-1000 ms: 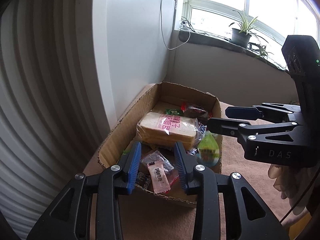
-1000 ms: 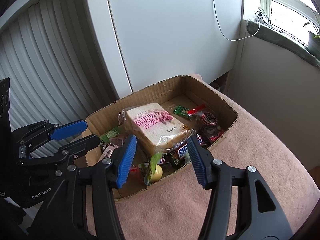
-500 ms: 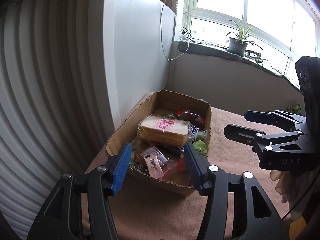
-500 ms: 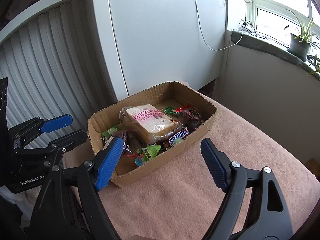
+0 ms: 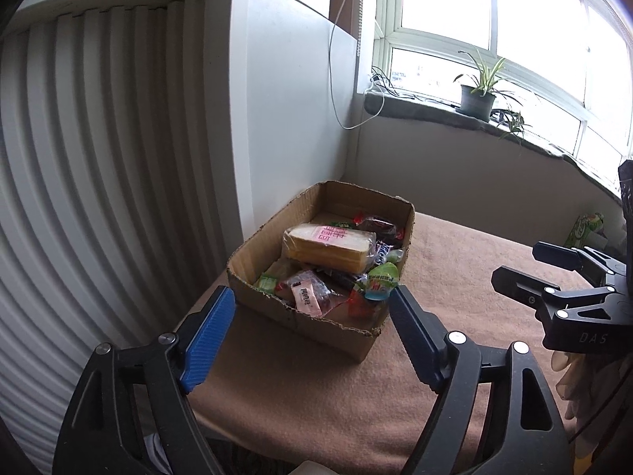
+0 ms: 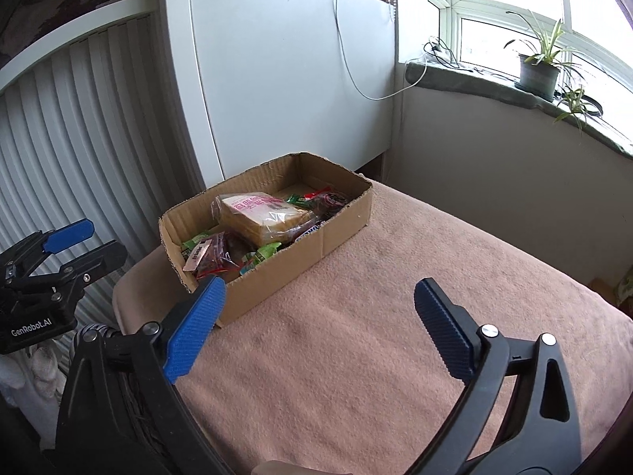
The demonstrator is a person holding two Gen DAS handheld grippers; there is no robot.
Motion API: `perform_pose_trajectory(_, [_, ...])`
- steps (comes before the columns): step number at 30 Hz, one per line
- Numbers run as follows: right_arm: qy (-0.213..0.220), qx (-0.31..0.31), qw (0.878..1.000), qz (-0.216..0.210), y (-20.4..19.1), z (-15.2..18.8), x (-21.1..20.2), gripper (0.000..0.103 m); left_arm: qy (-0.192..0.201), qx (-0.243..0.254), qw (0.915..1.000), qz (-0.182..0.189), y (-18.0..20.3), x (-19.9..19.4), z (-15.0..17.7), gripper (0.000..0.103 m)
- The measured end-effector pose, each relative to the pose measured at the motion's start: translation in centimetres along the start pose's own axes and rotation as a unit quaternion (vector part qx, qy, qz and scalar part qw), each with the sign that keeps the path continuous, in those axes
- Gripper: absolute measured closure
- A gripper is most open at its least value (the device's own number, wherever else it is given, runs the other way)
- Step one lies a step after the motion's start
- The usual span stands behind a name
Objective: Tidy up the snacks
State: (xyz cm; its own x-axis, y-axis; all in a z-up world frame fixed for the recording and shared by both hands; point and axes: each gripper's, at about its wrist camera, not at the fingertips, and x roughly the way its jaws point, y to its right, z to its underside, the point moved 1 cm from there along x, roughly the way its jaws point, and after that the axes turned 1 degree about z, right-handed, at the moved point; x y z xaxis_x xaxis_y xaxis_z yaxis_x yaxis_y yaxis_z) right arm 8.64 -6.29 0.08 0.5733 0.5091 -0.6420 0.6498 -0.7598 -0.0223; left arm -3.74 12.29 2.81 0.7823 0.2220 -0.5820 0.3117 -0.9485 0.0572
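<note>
Hazard: our left gripper point(image 5: 310, 332) and right gripper point(image 6: 318, 326), both spread and empty, flank the cardboard box point(image 6: 300, 255) of snacks at 11 o'clock; a careless reach could snag its torn rim. Surface: pink-blanketed desk point(image 6: 395, 316). Room: window sill, potted plant point(image 6: 540, 67).

My left tool point(image 5: 310, 308) hangs wide apart w/ nothing between its blue pads, just short of the cardboard box point(image 5: 277, 233) on the pink-covered bench point(image 5: 455, 261). Bagged bread loaf point(image 5: 328, 247) lies on top of mixed snack packs inside. Right tool point(image 5: 514, 265) at far right, parted, empty.
</note>
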Motion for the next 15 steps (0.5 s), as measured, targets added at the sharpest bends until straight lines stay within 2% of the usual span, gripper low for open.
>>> perform_pose_trajectory(5, [0.009,0.000,1.000,0.022,0.3,0.5,-1.1,0.005,0.004,0.006,0.9999,-0.011,0.3,-0.7,0.3,0.022])
perform_pose_trajectory(15, [0.018,-0.002,0.999,0.031,0.3,0.7,-2.3,0.005,0.002,0.003,0.9999,-0.017,0.5,-0.9,0.3,0.022])
